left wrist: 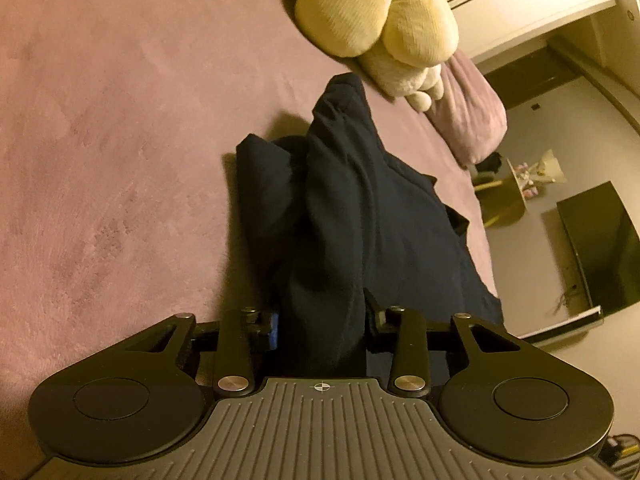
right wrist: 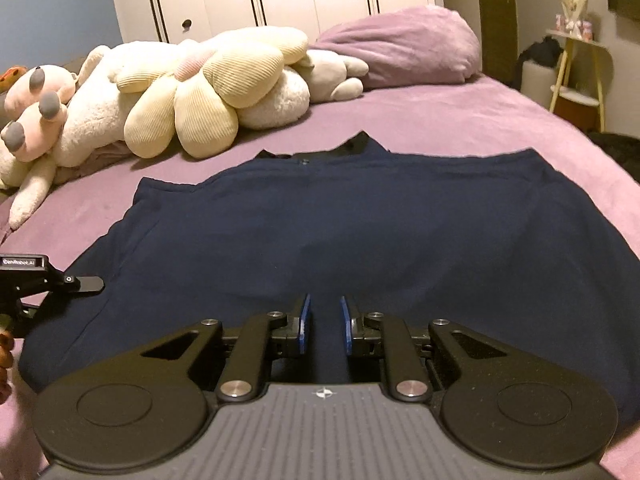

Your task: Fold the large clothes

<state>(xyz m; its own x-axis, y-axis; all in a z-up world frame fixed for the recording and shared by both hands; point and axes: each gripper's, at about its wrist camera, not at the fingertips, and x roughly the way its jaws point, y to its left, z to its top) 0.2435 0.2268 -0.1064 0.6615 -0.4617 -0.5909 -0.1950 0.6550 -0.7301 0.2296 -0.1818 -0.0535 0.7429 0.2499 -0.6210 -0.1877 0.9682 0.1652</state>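
1. My left gripper [left wrist: 320, 320] is clamped on a bunched fold of the navy garment [right wrist: 328, 232] at its left edge, lifting a ridge of cloth.
2. The garment lies spread on the purple bed [right wrist: 480, 112], collar at the far side.
3. My right gripper [right wrist: 325, 320] sits at the near hem with jaws narrowed around cloth; whether the pads pinch it, I cannot tell.
4. Plush toys [right wrist: 192, 92] lie far left, a purple pillow [right wrist: 400, 44] far right.
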